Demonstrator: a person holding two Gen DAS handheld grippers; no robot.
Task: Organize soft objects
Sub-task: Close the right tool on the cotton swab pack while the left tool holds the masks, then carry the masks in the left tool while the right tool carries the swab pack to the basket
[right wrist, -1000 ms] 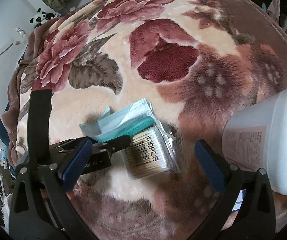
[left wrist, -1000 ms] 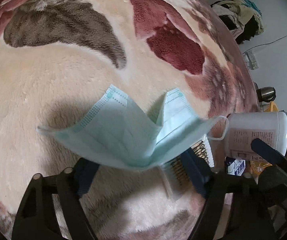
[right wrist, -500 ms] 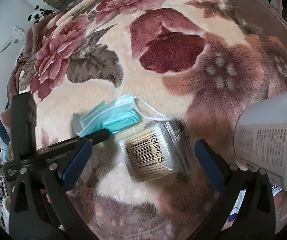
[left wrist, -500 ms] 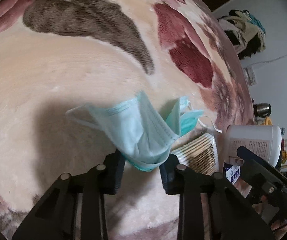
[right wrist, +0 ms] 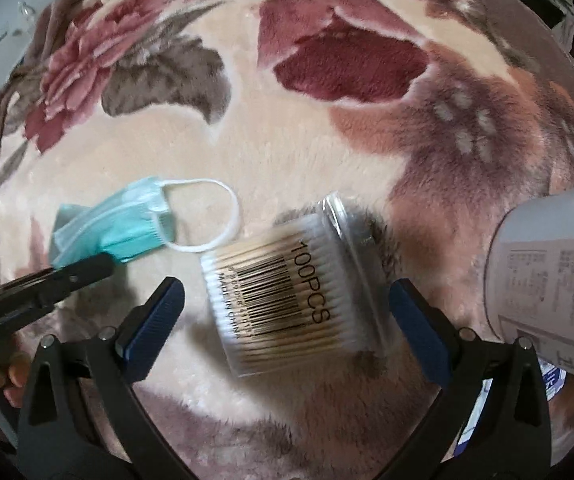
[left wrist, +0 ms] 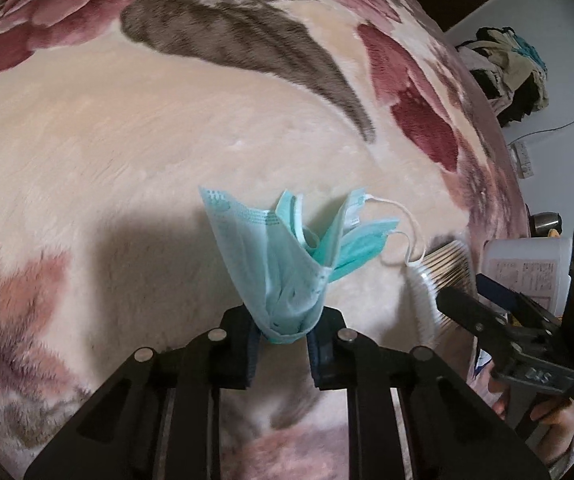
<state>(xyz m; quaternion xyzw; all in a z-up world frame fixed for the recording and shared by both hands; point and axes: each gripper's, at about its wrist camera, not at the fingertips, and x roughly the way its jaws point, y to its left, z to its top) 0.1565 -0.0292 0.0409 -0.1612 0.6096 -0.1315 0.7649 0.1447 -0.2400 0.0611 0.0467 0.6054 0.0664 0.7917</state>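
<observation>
In the left wrist view, the left gripper [left wrist: 285,334] is clenching a bunched teal face mask [left wrist: 287,276]; its jaws have just been closing, and the pads are now pressing the mask's folded bottom edge between them. The mask is standing up above the flowered plush blanket [left wrist: 127,152], its white ear loop [left wrist: 407,236] hanging toward a pack of cotton swabs [left wrist: 447,266]. Past the pack, a white jar [left wrist: 527,264] is lying on the blanket.

In the right wrist view, the right gripper [right wrist: 287,316] is hovering released, its blue pads [right wrist: 153,320] spread wide on either side of the pack of cotton swabs [right wrist: 287,300] without touching it. The mask [right wrist: 115,228] is sitting just left of the pack, pinched at its lower end by the other gripper. The jar [right wrist: 547,276] is lying right of the pack.
</observation>
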